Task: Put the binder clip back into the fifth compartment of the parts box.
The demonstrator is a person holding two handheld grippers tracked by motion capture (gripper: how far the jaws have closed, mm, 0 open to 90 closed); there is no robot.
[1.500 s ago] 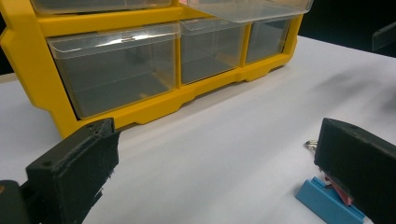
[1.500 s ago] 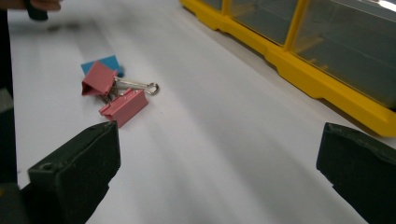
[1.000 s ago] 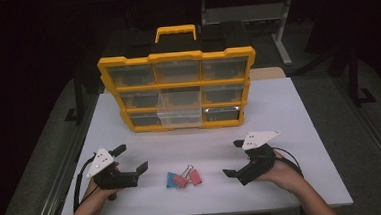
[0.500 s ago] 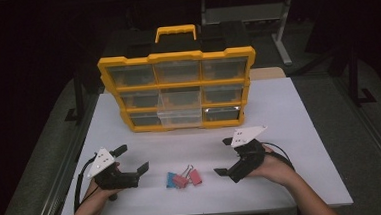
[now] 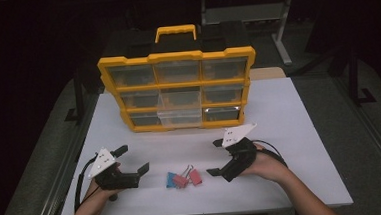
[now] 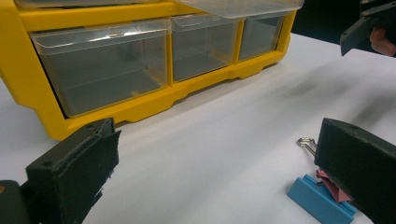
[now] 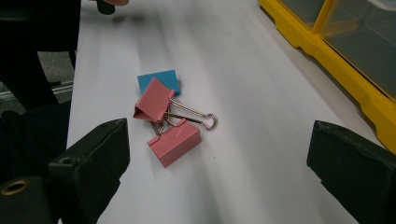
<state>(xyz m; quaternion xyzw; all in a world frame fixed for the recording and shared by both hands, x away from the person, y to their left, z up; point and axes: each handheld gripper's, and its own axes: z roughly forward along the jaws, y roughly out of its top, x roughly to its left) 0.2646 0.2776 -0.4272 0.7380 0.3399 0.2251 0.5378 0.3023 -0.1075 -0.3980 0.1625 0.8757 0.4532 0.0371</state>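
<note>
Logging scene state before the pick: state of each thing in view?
Organizer: upright on table, handle up.
Middle drawer: pulled out, looks empty.
Other drawers: pushed in.
Binder clips: clustered on table, touching, ungripped.
Left gripper: jaws open, empty.
Right gripper: jaws open, just closing slightly, empty.

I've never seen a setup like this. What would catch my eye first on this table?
Probably the bright yellow drawer cabinet standing at the back of the white table, with one clear middle drawer pulled out. Next, a small huddle of binder clips, two pink and one blue, lying near the front edge. A black claw flanks them on each side, the left claw and right claw, both open and holding nothing.
</note>
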